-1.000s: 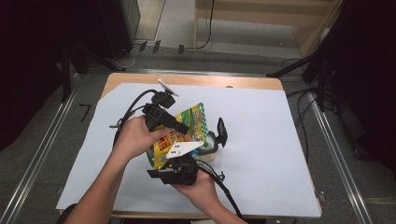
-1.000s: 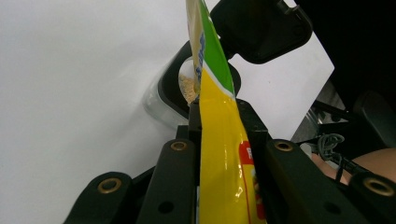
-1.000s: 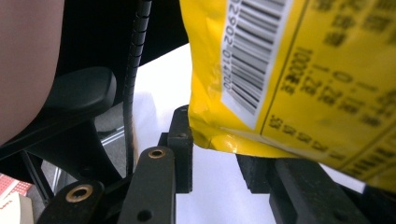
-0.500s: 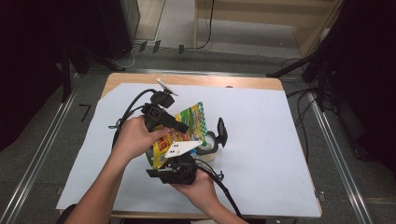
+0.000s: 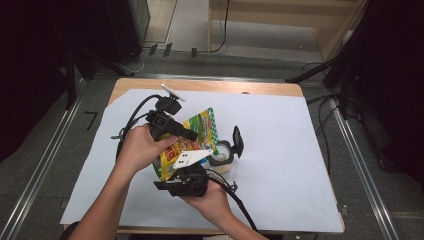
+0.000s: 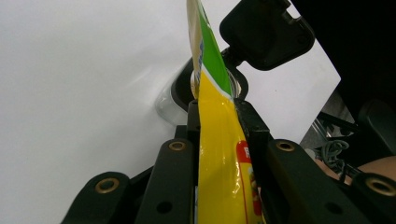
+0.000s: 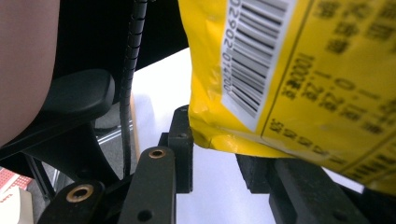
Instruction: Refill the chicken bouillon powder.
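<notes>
A yellow and green snack bag (image 5: 201,128) is held upright over the white sheet. My left gripper (image 5: 191,135) is shut on the bag's upper side edge; in the left gripper view the bag (image 6: 217,158) is pinched between both jaws of the left gripper (image 6: 217,108). My right gripper (image 5: 181,175) sits under the bag's lower end. In the right gripper view its jaws stand apart, and the bag's barcoded bottom corner (image 7: 289,70) hangs just above the right gripper (image 7: 219,149). A clear jar (image 5: 220,156) with an open black hinged lid (image 5: 238,140) stands right behind the bag.
The white sheet (image 5: 300,150) covers a wooden table (image 5: 210,86). Black cables (image 5: 131,120) trail left from the left gripper and another runs toward the front edge. In the left gripper view the jar (image 6: 173,95) and its lid (image 6: 266,32) lie just past the bag.
</notes>
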